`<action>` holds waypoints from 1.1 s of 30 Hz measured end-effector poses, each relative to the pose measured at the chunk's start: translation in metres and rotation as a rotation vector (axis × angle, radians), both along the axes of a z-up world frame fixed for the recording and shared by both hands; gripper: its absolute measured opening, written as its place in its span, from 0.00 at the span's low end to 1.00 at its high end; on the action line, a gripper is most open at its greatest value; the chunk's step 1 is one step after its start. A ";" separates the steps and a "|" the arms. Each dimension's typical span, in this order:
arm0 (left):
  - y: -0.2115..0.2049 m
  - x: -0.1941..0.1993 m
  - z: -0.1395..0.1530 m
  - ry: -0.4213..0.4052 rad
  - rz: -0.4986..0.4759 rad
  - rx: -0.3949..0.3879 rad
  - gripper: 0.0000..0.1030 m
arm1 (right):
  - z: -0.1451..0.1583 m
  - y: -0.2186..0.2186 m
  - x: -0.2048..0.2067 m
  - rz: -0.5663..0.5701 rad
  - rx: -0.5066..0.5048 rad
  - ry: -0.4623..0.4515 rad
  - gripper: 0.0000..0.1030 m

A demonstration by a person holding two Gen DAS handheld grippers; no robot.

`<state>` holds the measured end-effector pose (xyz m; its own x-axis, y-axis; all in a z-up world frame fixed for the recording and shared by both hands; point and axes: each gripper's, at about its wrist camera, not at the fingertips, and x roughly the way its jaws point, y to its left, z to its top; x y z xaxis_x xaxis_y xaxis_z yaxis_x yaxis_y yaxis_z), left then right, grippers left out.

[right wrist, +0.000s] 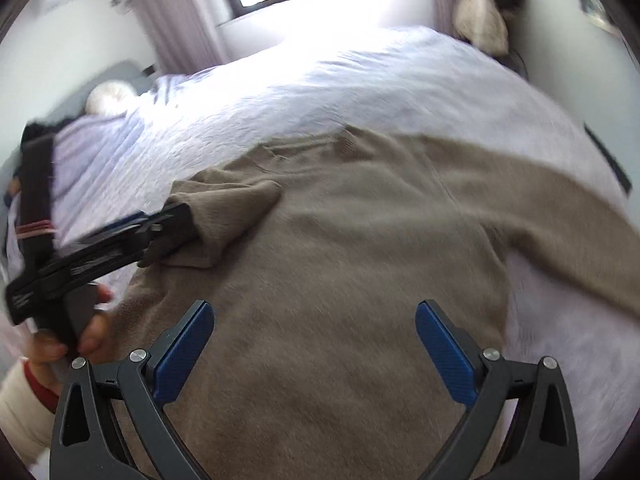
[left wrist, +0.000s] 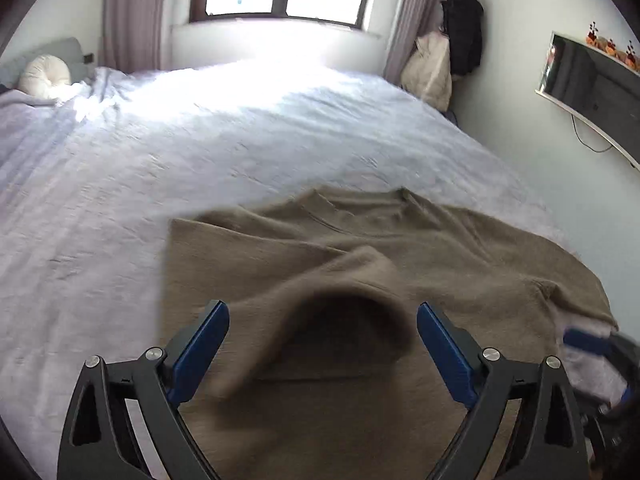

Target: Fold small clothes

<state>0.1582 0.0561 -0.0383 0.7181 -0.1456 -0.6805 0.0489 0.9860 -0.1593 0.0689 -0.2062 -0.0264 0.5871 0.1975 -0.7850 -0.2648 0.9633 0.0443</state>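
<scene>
A brown sweater (right wrist: 340, 264) lies spread flat on the white bed cover (right wrist: 400, 80), with its collar toward the window and its body running back toward the person. One sleeve (left wrist: 320, 292) is already folded in across the chest; its open cuff sits right between the spread fingers of the left gripper (left wrist: 322, 340), which holds nothing, the jaws standing wide with no pad pressing the cloth. The other sleeve (right wrist: 540, 208) stretches out to the right, its long line slanting away over the cover. The right gripper (right wrist: 314, 340) hangs above the sweater's lower body, also wide open and empty, and it is plainly the nearer one to that loose sleeve, so the next fold looks like its job: reach rightward and bring the sleeve across. No brand, label or readable writing shows on the sweater; print on the left gripper's frame is too blurred to read.
</scene>
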 end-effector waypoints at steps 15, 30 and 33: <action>0.075 -0.086 -0.090 0.230 0.155 0.017 0.94 | -0.073 0.208 0.022 0.573 -0.609 -0.147 0.94; 0.097 -0.076 -0.070 0.230 0.150 -0.093 0.96 | -0.043 -0.007 0.133 -0.081 0.266 0.140 0.21; 0.110 -0.059 -0.042 0.171 0.184 -0.080 0.96 | -0.062 -0.030 0.124 -0.110 0.287 0.198 0.40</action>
<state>0.0989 0.1666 -0.0808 0.6128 -0.0817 -0.7860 -0.1643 0.9597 -0.2278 0.1925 -0.2364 -0.0889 0.4595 0.3704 -0.8072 -0.1197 0.9264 0.3570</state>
